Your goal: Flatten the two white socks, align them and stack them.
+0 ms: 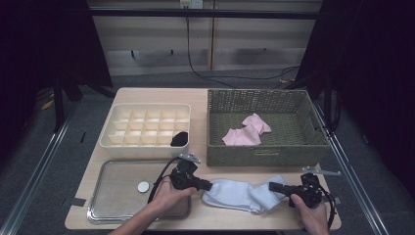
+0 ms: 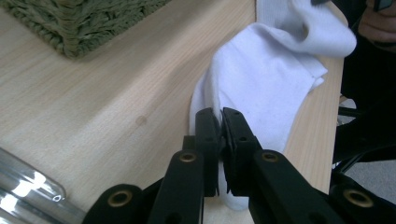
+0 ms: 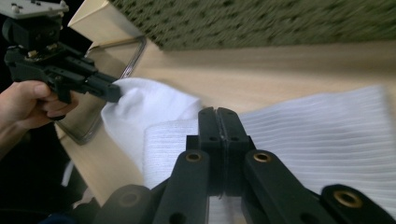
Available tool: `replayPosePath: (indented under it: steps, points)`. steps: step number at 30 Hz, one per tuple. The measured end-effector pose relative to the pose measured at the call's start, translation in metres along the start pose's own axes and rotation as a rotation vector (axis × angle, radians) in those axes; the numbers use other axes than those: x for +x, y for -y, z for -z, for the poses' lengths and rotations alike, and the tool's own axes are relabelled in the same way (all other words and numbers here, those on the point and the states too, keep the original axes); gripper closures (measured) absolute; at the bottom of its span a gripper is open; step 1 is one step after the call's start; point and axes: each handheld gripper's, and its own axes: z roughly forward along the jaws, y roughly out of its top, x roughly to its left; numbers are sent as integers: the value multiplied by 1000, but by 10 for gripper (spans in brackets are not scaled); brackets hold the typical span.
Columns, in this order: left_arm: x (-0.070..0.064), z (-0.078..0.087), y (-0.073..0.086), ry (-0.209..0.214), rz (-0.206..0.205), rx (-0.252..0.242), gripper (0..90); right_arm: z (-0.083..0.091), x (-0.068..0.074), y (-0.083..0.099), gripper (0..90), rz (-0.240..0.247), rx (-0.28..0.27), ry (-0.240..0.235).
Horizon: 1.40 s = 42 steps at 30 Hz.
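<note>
A soft white knitted sock [image 1: 242, 194] lies rumpled along the near edge of a pale wooden table [image 1: 200, 100], stretched between two black hand-held grippers. The left gripper [image 1: 209, 186], gripped by the person's left hand [image 1: 169, 193], has its jaws pressed together on a fold at the sock's left end; in the left gripper view the white fabric is pinched between the flat black jaws [image 2: 219, 122]. The right gripper [image 1: 272, 186], held in the right hand [image 1: 309, 213], meets the sock's right end, and in the right gripper view its jaws are closed tight over ribbed white cloth [image 3: 299, 135], though whether they actually pinch it cannot be told.

Behind the sock stands a rectangular olive-green woven wicker basket [image 1: 254, 154], rough-textured, with a crumpled pink cloth [image 1: 247, 130] lying inside. To the basket's left sits a cream plastic organiser box [image 1: 108, 137] divided into a grid of small square cells; a dark bundled item [image 1: 179, 139] fills its near right cell. In front of that box is a shallow clear tray with rounded corners [image 1: 98, 205], holding a small white round disc [image 1: 143, 186].
</note>
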Motion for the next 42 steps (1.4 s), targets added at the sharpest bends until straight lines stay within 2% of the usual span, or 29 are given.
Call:
replayPosePath:
  steps: [3, 4, 8, 10, 12, 14, 16, 18, 21, 23, 26, 27, 28, 29, 30, 33, 34, 36, 39, 42]
  points:
    - [1, 0, 0, 13, 11, -3, 866, 9, -6, -8, 896, 1, -40, 22]
    - [1, 0, 0, 12, 12, -6, 866, 11, -9, -10, 896, 10, -51, 43]
    - [3, 5, -1, 25, 13, -4, 864, 16, -18, -16, 895, 22, -44, 117]
    - [3, 7, -1, 13, 22, -6, 859, 19, -21, -20, 889, 56, -31, 178]
    - [3, 8, 0, 11, 20, -5, 850, 19, -29, -23, 853, 41, -19, 159]
    - [3, 8, 0, 25, 15, -4, 808, 16, -34, -21, 804, 37, -1, 192]
    - [1, 10, -1, 20, 14, -11, 712, 16, -34, -18, 773, 25, -12, 189]
    - [2, 10, -1, 45, 23, -15, 665, 18, -33, -18, 743, 33, -20, 187]
    - [2, 4, -1, 22, 10, -9, 621, 23, -36, -17, 703, 33, -20, 211]
    - [3, 1, -2, 20, 20, -11, 605, 24, -37, -16, 701, 9, -23, 193]
    - [0, 2, -4, 31, 3, -23, 611, 21, -35, -13, 703, 23, -4, 190]
    - [-3, 4, -5, 20, -7, -19, 629, 20, -34, -13, 703, 25, 3, 188]
    - [-4, 5, -6, 25, -15, -21, 656, 18, -34, -12, 703, 27, 8, 190]
    - [-5, 6, -7, 46, -5, -24, 671, 16, -34, -12, 702, 31, 23, 195]
    - [-6, 7, -7, 62, -4, -27, 725, 13, -33, -12, 704, 36, 32, 205]
    - [-8, 7, -8, 28, -43, -14, 842, 11, -34, -12, 777, 34, 38, 205]
    - [-8, 8, -9, 33, -45, -11, 861, 10, -34, -12, 817, 38, 44, 204]
    - [-9, 14, -9, 39, -46, -34, 871, 11, -33, -12, 875, 44, 32, 208]
    - [-10, 19, -7, 78, -53, -18, 874, 10, -34, -13, 878, 45, 33, 203]
    - [-6, 17, -3, 71, -29, 12, 873, 10, -35, -15, 870, 46, 29, 197]
